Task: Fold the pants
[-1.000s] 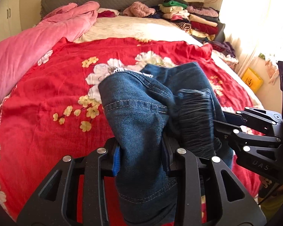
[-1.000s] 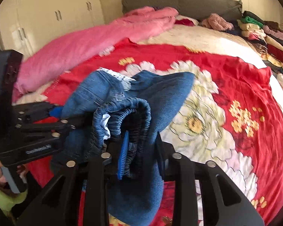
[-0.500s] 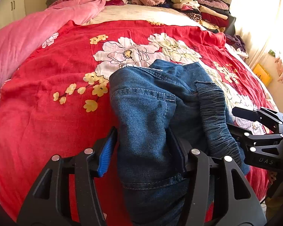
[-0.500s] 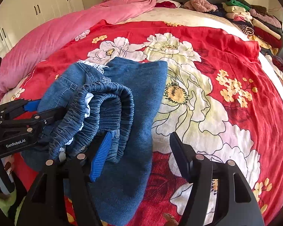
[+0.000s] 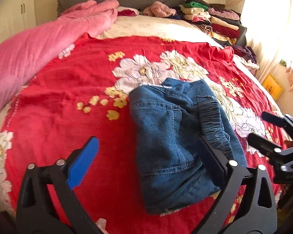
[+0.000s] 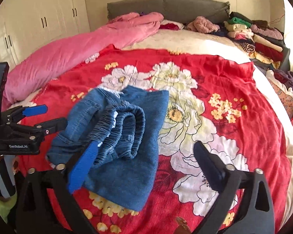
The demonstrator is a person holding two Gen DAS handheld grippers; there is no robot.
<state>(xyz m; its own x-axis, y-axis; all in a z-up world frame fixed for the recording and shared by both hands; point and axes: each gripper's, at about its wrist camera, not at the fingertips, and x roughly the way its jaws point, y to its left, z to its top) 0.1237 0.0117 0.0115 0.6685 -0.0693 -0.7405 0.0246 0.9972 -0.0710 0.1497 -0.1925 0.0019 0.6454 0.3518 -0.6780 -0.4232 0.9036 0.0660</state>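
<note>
Both grippers stand wide, gripping nothing. Left gripper (image 5: 152,156) — blue pad off to the left over bare blanket, black finger (image 5: 214,161) against the right side of the jeans (image 5: 170,136). Right gripper (image 6: 148,156) straddles the bundle's near right part, its blue pad (image 6: 82,171) in front of the elastic waistband (image 6: 127,128). Jeans lie folded in a compact bundle on the red floral blanket (image 5: 68,97), near the bed's front edge. Pink quilt (image 5: 39,44) along the left; stacked clothes (image 5: 214,19) at far right.

Folded pants (image 5: 173,142) lie on red blanket (image 5: 68,101), jaws spread.
</note>
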